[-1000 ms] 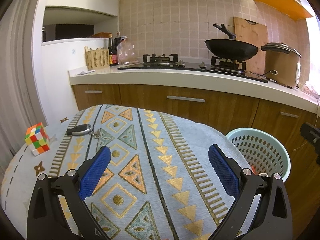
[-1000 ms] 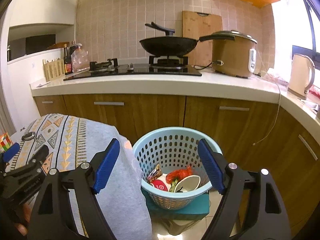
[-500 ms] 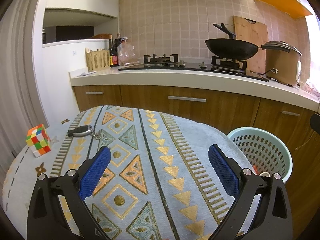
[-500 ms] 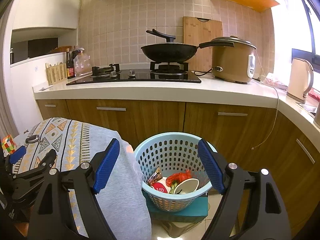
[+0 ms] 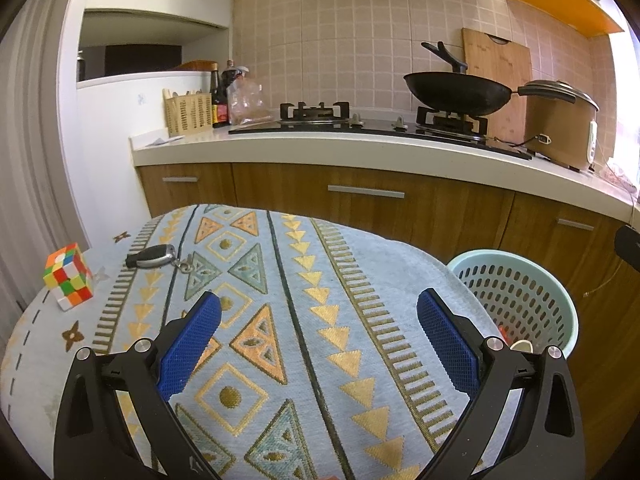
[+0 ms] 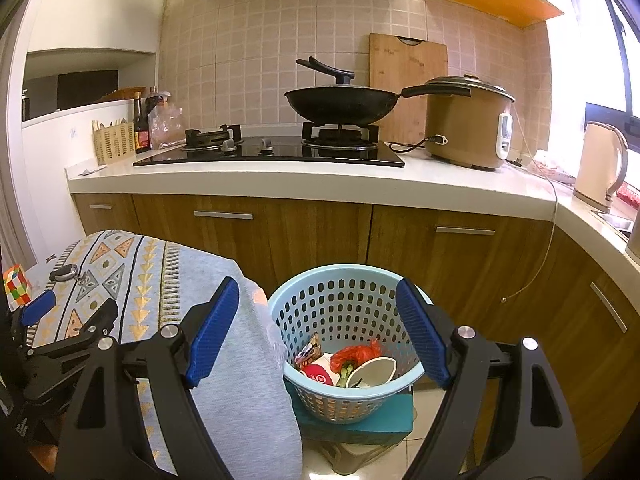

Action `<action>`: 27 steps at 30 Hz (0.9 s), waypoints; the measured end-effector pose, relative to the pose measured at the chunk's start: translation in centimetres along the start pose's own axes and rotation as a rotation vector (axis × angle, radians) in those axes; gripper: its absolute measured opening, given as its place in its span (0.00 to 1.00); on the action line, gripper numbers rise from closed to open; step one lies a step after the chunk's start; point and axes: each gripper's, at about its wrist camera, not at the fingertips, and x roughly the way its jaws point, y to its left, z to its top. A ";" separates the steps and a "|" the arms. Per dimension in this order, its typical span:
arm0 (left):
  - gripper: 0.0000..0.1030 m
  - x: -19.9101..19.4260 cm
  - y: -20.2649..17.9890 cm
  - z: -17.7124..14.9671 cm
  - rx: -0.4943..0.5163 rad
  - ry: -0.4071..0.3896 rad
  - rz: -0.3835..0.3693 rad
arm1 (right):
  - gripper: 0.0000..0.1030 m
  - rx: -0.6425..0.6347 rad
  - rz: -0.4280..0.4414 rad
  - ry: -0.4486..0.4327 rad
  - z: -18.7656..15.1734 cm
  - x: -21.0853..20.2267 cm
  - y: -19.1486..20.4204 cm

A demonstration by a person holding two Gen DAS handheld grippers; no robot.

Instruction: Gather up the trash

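Observation:
A light blue perforated basket (image 6: 316, 292) stands on a teal box beside the table; it also shows in the left wrist view (image 5: 516, 276). It holds trash: a red wrapper (image 6: 354, 354), a white paper cup (image 6: 372, 372), a red-lidded cup (image 6: 318, 374) and a snack packet (image 6: 306, 354). My right gripper (image 6: 318, 328) is open and empty, above and in front of the basket. My left gripper (image 5: 320, 336) is open and empty over the patterned tablecloth (image 5: 280, 300).
A car key (image 5: 154, 258) and a Rubik's cube (image 5: 69, 276) lie on the table's left part. Wooden cabinets (image 6: 320, 236) and a counter with stove, wok (image 6: 340, 106), rice cooker (image 6: 466, 124) and kettle (image 6: 600, 168) stand behind.
Both grippers have drawn back and risen slightly, so the basket and table sit a little lower in view. Both stay open and empty.

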 end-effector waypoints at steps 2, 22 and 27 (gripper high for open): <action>0.92 0.0 0.0 0.0 0.000 0.004 -0.003 | 0.75 0.000 -0.002 -0.004 0.1 -0.2 -0.1; 0.92 -6.2 -0.3 0.8 0.062 -0.071 0.048 | 0.80 0.031 -0.012 -0.043 1.6 -4.7 -2.0; 0.93 -10.1 0.2 0.8 0.077 -0.093 0.071 | 0.80 0.030 0.006 -0.034 1.6 -5.7 -1.3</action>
